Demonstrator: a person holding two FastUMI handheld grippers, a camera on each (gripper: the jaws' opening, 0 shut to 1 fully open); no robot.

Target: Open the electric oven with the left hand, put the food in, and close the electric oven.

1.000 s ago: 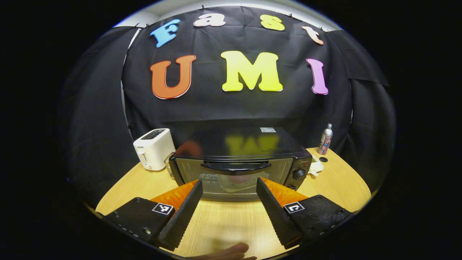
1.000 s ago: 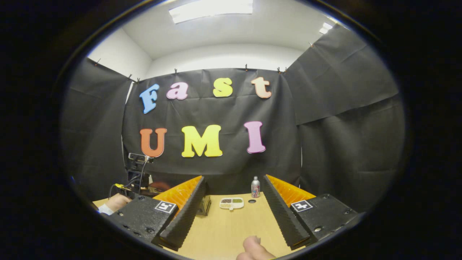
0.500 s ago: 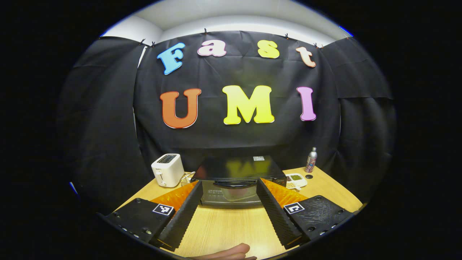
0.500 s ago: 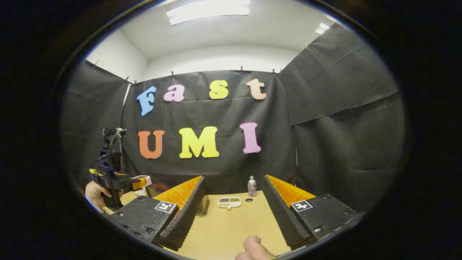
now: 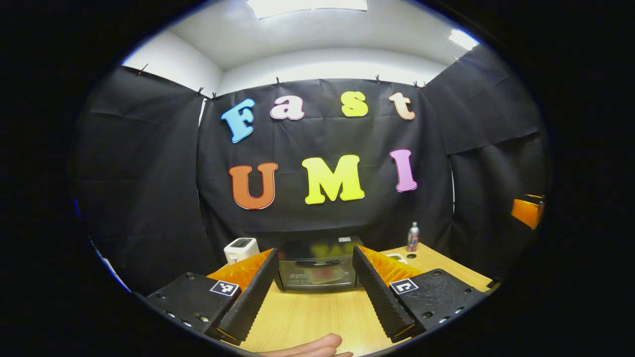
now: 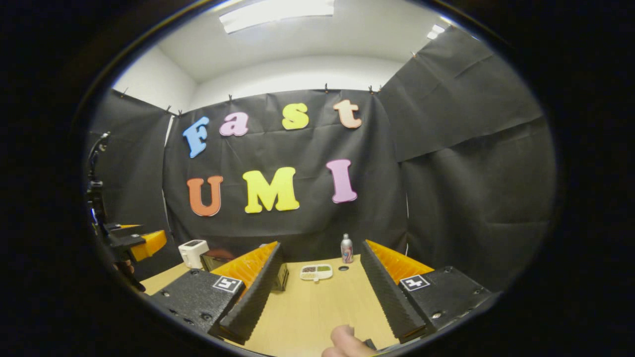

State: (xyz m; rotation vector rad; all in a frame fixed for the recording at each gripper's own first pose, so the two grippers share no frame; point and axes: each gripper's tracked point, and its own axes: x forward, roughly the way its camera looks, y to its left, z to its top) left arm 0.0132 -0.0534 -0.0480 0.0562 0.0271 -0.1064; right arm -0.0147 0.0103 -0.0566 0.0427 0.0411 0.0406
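The left gripper (image 5: 312,292) had pulled well back from the electric oven (image 5: 317,265), which a second earlier loomed close between its fingers and now sat small near the table's (image 5: 307,317) far edge. Its jaws stood spread wide, grasping nothing. The oven door looked closed, its handle across the top of the glass, with something pale and reddish dimly visible behind it; I couldn't tell for sure what. That retreat read, to my eye, as the finish: the door closed again and the hand withdrawn. The right gripper (image 6: 320,292) hovered over the near side of the table, jaws likewise apart and empty. Ahead of it, toward the far edge, lay a divided dish (image 6: 316,271) beside a small bottle (image 6: 347,249). A white toaster (image 5: 240,249) stood at the far left, just beside the oven.
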